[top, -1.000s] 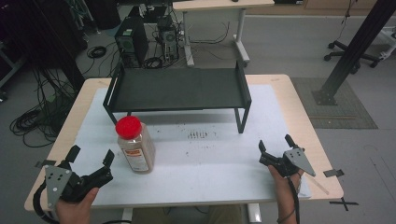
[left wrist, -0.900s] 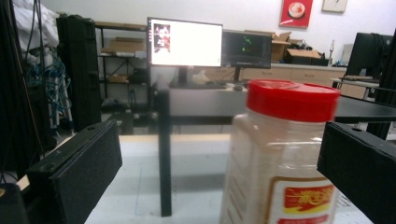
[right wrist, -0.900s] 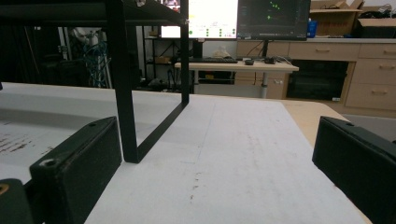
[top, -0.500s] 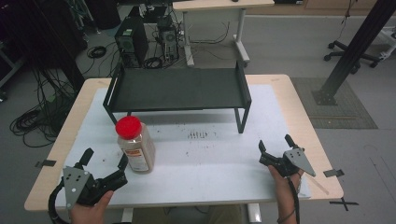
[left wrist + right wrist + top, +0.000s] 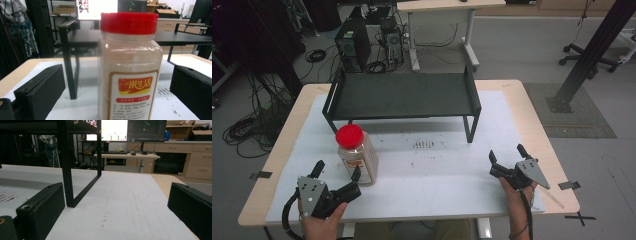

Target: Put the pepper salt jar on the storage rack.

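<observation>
The jar [image 5: 356, 154] with the red lid [image 5: 349, 135] stands upright on the white mat [image 5: 437, 170], just in front of the left front leg of the black shelf [image 5: 402, 95], which sits toward the far side of the table [image 5: 532, 115]. The jar holds a pale, grainy filling and carries an orange-and-white label on the side turned toward the person.

The left gripper [image 5: 337, 176] sits on the near side of the jar, held low over the mat with its jaws spread wide. One jaw lies just beside the jar's base on its near right; the other stands apart to the jar's near left. In the left gripper view the jar [image 5: 128, 67] stands upright between the two black jaws, with clear gaps on either side, so neither jaw touches it.

The right gripper [image 5: 507, 159] is well apart from the jar, off to its right near the right edge of the mat, its jaws also wide and holding nothing. In the right gripper view the shelf's right front leg [image 5: 65, 165] stands ahead between them
</observation>
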The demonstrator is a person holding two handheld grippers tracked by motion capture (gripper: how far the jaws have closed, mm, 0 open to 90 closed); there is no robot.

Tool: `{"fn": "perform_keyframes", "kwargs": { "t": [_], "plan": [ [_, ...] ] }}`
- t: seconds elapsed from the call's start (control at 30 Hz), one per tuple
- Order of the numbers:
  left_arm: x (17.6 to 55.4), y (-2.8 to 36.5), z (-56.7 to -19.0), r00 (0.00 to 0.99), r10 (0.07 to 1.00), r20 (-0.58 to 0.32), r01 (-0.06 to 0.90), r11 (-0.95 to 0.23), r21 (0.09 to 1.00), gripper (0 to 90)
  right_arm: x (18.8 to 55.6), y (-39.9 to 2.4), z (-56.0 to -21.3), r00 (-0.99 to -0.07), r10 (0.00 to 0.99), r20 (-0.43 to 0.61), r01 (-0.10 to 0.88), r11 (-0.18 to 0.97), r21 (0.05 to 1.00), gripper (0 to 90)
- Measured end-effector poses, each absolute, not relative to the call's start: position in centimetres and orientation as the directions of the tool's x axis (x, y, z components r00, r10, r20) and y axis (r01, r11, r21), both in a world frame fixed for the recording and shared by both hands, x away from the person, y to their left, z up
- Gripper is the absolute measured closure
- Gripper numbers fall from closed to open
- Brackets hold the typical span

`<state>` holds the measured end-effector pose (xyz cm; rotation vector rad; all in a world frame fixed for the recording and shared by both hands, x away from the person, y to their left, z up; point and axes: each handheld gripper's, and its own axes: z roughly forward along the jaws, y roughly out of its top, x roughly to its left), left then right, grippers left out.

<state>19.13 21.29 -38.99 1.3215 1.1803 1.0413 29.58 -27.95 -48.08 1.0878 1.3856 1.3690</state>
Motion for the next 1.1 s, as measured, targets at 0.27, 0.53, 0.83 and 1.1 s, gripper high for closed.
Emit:
{"fn": "perform_keyframes", "kwargs": {
  "t": [0.27, 0.53, 0.83, 1.1],
  "plan": [
    [19.8, 20.2, -40.1, 0.136, 0.991, -0.009, 0.107, -0.006, 0.994, 0.2, 29.6, -27.9, -48.1, -0.228, 0.974, -0.011, 0.006, 0.012, 1.000, 0.7],
    [20.1, 19.5, -40.7, 0.128, 0.992, 0.014, 0.117, -0.029, 0.993, 0.2, 29.6, -27.9, -48.1, -0.228, 0.974, -0.010, 0.006, 0.011, 1.000, 0.7],
    [20.3, 18.9, -41.3, 0.116, 0.993, 0.017, 0.136, -0.033, 0.990, 0.2, 29.6, -27.9, -48.1, -0.227, 0.974, -0.008, 0.006, 0.010, 1.000, 0.7],
    [20.7, 18.6, -42.3, 0.096, 0.995, 0.004, 0.155, -0.019, 0.988, 0.2, 29.6, -27.9, -48.1, -0.228, 0.974, -0.007, 0.005, 0.008, 1.000, 0.7]
  ]
}}
